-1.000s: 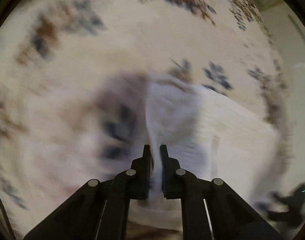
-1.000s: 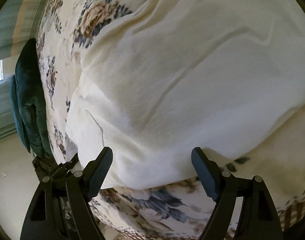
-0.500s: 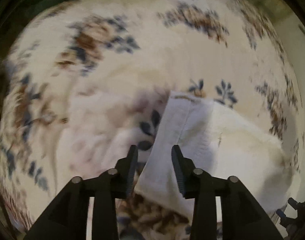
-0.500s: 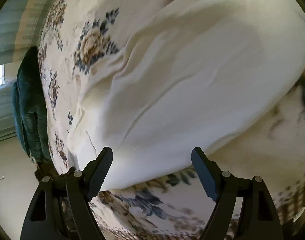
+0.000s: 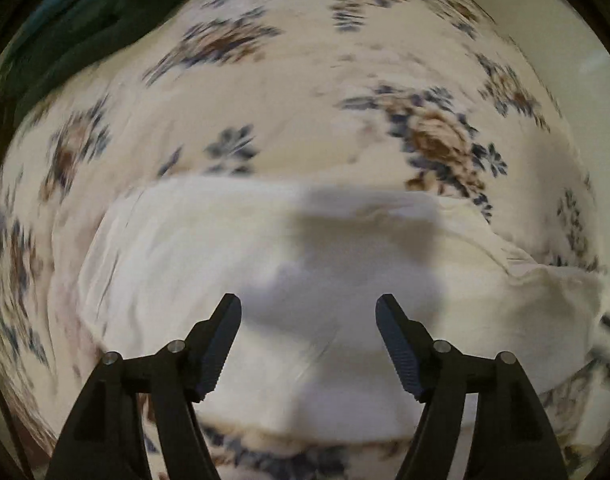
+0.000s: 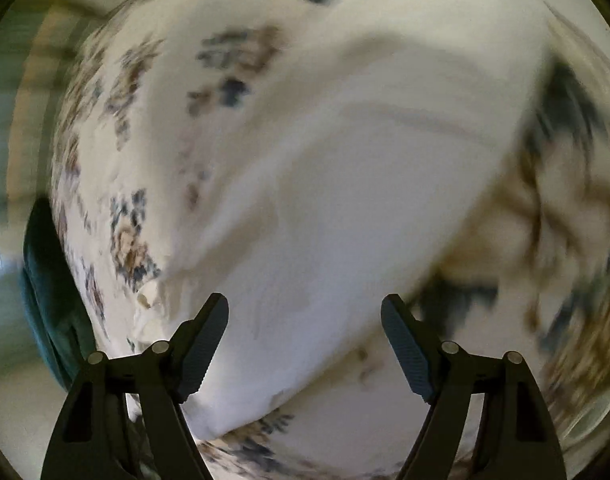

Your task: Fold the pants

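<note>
Left tongs now wide apart above cream pants, floral bedspread around.

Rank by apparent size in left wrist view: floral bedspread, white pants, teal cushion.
1. floral bedspread, fills most of the frame
2. white pants, broad folded slab across the lower half
3. teal cushion, cut off at the upper left corner, so its true extent is unsure

One pair of cream pants lies on one floral bedspread; one teal cushion sits beside that bedspread; two grippers.
</note>
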A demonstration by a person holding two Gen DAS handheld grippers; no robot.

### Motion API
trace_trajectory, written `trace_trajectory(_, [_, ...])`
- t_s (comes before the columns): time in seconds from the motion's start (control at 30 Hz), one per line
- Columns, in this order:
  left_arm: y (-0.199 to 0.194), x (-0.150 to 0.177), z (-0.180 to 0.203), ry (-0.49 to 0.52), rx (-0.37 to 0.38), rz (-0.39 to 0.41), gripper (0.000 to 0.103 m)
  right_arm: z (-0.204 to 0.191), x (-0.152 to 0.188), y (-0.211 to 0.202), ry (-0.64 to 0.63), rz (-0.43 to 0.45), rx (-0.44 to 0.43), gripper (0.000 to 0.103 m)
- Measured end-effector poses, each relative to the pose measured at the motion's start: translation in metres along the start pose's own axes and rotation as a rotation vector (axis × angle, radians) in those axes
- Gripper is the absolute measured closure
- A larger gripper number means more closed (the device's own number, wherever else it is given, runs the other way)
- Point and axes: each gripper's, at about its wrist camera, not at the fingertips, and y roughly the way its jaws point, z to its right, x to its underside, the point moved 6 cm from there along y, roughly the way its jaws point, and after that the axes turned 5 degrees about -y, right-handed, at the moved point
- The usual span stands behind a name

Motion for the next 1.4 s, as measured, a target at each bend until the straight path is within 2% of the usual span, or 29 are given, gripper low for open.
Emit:
trace_trajectory(0.07, [0.008,-0.011,0.017,0.034,-0.032,0.006,0.034,-0.031,-0.039,0.004,-0.246,-0.055,0.087,0.021])
trace_trajectory(0.17, [0.017,-0.020,0.039,0.048,-0.027,-0.006,0.034,-0.069,-0.082,0.024,-0.503,-0.140,0.121,0.022])
trace_trajectory(0.2, [0.019,-0.020,0.043,0.051,-0.040,-0.007,0.034,-0.078,-0.098,0.033,-0.574,-0.163,0.171,0.023])
trace_trajectory(0.27, [0.023,-0.019,0.052,0.049,-0.045,-0.016,0.034,-0.089,-0.117,0.053,-0.679,-0.233,0.242,0.025])
trace_trajectory(0.37, [0.028,-0.016,0.062,0.004,-0.026,-0.043,0.034,-0.081,-0.146,0.073,-0.809,-0.299,0.404,0.028])
trace_trajectory(0.43, [0.035,-0.014,0.070,-0.008,-0.021,-0.062,0.034,-0.065,-0.158,0.079,-0.790,-0.357,0.407,0.027])
trace_trajectory(0.5, [0.041,-0.013,0.079,-0.014,-0.011,-0.076,0.034,-0.045,-0.157,0.083,-0.770,-0.443,0.359,0.028])
trace_trajectory(0.57, [0.045,-0.012,0.087,-0.009,-0.007,-0.086,0.034,-0.026,-0.142,0.082,-0.803,-0.516,0.370,0.037])
trace_trajectory(0.63, [0.047,-0.011,0.095,0.008,-0.005,-0.092,0.034,-0.010,-0.118,0.076,-0.850,-0.582,0.364,0.038])
trace_trajectory(0.77, [0.051,-0.009,0.107,0.057,-0.020,-0.102,0.034,0.001,-0.088,0.059,-0.915,-0.645,0.352,0.038])
trace_trajectory(0.87, [0.057,-0.007,0.112,0.068,-0.025,-0.122,0.034,-0.011,-0.095,0.050,-0.962,-0.587,0.366,0.038])
trace_trajectory(0.93, [0.058,-0.007,0.115,0.073,-0.027,-0.125,0.034,-0.022,-0.115,0.045,-0.992,-0.520,0.380,0.038])
trace_trajectory(1.0, [0.058,-0.007,0.119,0.068,-0.021,-0.127,0.034,-0.030,-0.146,0.042,-0.993,-0.450,0.417,0.038])
trace_trajectory(1.07, [0.057,-0.008,0.123,0.056,-0.016,-0.127,0.034,-0.028,-0.175,0.041,-0.968,-0.416,0.442,0.038])
trace_trajectory(1.13, [0.050,-0.011,0.130,0.039,-0.008,-0.113,0.034,-0.018,-0.205,0.036,-0.926,-0.375,0.515,0.038])
trace_trajectory(1.17, [0.045,-0.013,0.134,0.036,0.000,-0.100,0.034,-0.011,-0.220,0.029,-0.873,-0.347,0.546,0.038])
trace_trajectory(1.27, [0.029,-0.011,0.156,0.046,0.028,-0.066,0.034,0.020,-0.249,-0.018,-0.616,-0.199,0.479,0.038])
trace_trajectory(1.33, [0.025,-0.004,0.179,0.075,0.050,-0.068,0.032,0.064,-0.255,-0.061,-0.386,-0.087,0.435,0.035])
trace_trajectory(1.4, [0.028,0.008,0.199,0.099,0.076,-0.099,0.027,0.127,-0.243,-0.102,-0.121,0.004,0.375,0.033])
